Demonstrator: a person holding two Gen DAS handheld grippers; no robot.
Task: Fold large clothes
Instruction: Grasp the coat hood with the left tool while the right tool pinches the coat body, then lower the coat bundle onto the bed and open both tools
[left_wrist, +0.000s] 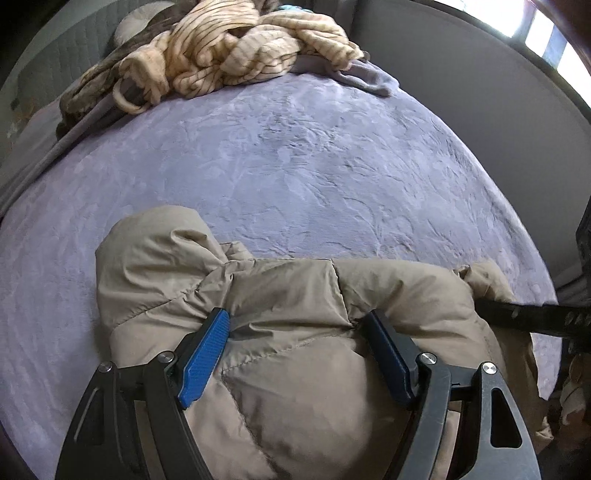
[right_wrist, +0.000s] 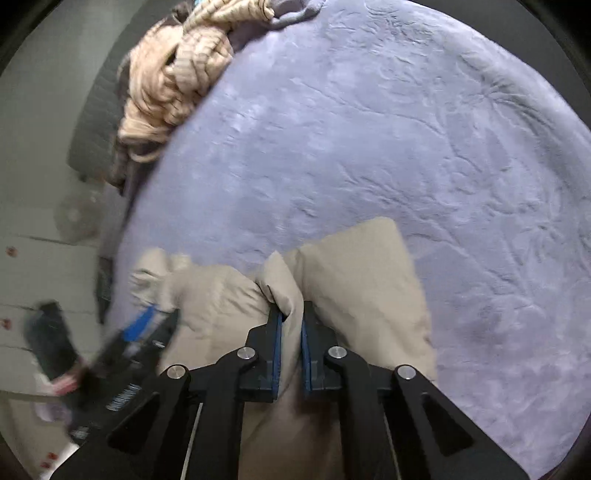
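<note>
A beige padded jacket lies at the near edge of a lavender bed cover. My left gripper is open, its blue-padded fingers set wide apart over the jacket's bulky middle. My right gripper is shut on a fold of the jacket, with fabric pinched between the pads. In the left wrist view the right gripper's dark finger reaches into the jacket's right end. In the right wrist view the left gripper shows blurred at the lower left.
A heap of cream striped bedding and a brown cloth lie at the far end of the bed; the heap also shows in the right wrist view. A grey wall runs along the right side. The bed's left edge drops to a pale floor.
</note>
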